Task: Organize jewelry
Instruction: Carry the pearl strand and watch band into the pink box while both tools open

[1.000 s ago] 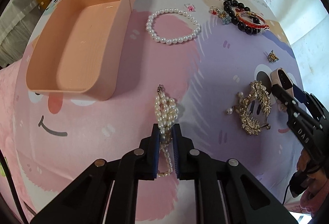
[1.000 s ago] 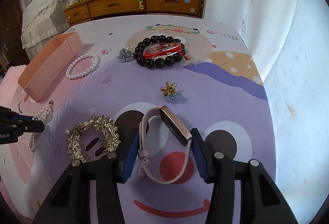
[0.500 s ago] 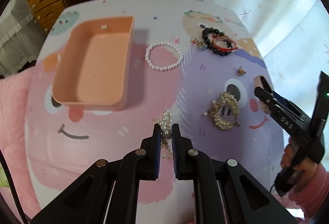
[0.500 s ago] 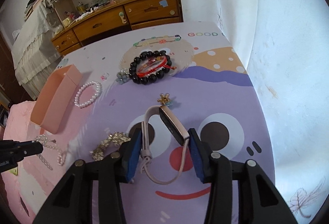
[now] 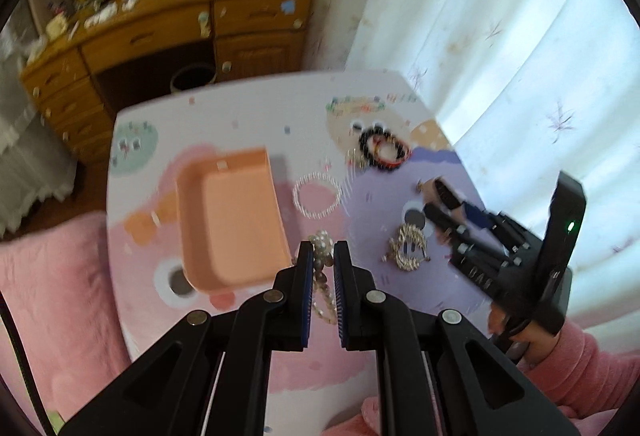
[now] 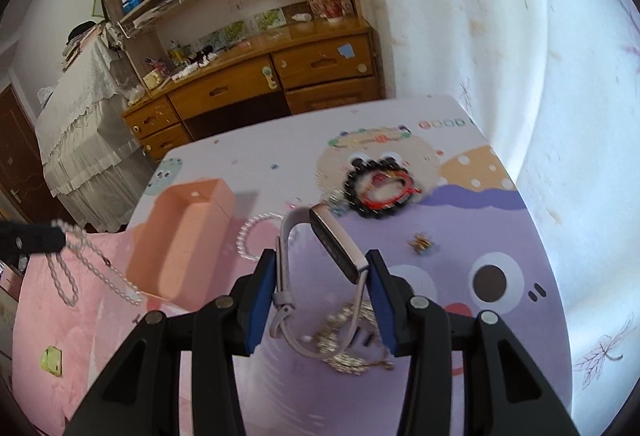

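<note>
My left gripper (image 5: 323,256) is shut on a pearl strand (image 5: 322,248), held well above the cartoon-print table. In the right wrist view that pearl strand (image 6: 80,260) dangles in loops from the left fingertips at the far left. My right gripper (image 6: 322,264) is shut on a pink-strapped watch (image 6: 334,240), also lifted off the table. The same watch (image 5: 438,192) shows in the left wrist view, right of centre. The peach tray (image 5: 236,220) lies empty on the table, left of both grippers.
A round pearl bracelet (image 5: 295,196), a gold rhinestone piece (image 5: 408,248), a black bead bracelet (image 5: 366,144) with a red one, and a small gold charm (image 6: 420,242) lie on the table. A wooden dresser (image 5: 160,36) stands behind, a curtain (image 5: 500,56) to the right.
Both grippers have risen from the table. The pearl strand came up off the cloth with the left one, and the watch with the right one. The table looks smaller and farther away.
</note>
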